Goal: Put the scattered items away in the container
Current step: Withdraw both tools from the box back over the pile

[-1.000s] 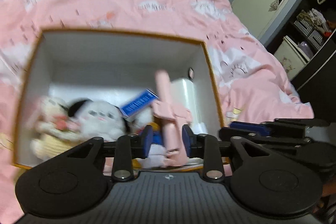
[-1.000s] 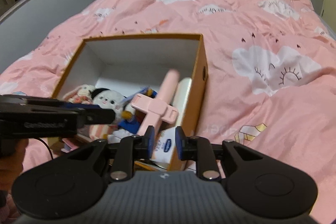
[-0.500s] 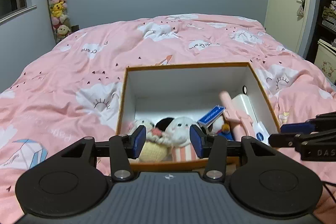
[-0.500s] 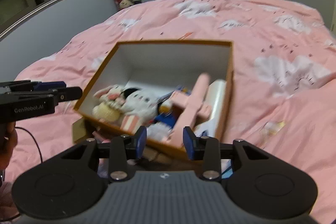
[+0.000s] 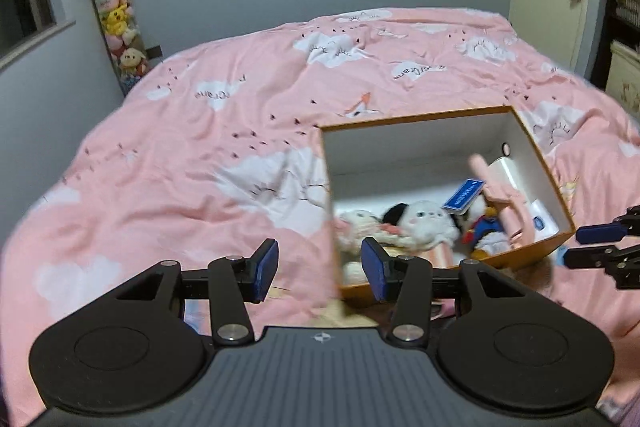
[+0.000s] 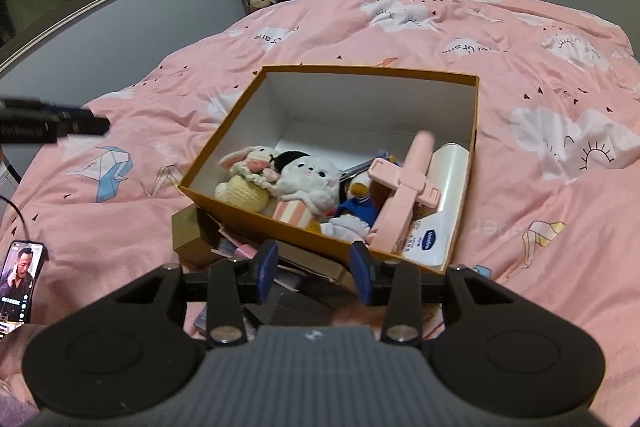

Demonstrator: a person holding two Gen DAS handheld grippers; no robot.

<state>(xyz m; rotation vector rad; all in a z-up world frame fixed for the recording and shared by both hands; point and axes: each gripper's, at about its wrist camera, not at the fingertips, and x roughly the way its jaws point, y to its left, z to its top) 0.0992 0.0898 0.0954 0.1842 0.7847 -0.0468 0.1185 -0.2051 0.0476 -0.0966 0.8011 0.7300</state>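
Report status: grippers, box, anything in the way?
Left gripper and right gripper open, empty. Orange box holds plush toys, pink holder. Nothing blocking.

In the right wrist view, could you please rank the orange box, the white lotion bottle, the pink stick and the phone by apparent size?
1. orange box, clearly largest.
2. and 3. white lotion bottle and pink stick: similar length, the bottle wider, so unsure.
4. phone, smallest, though partly cut off at the edge.
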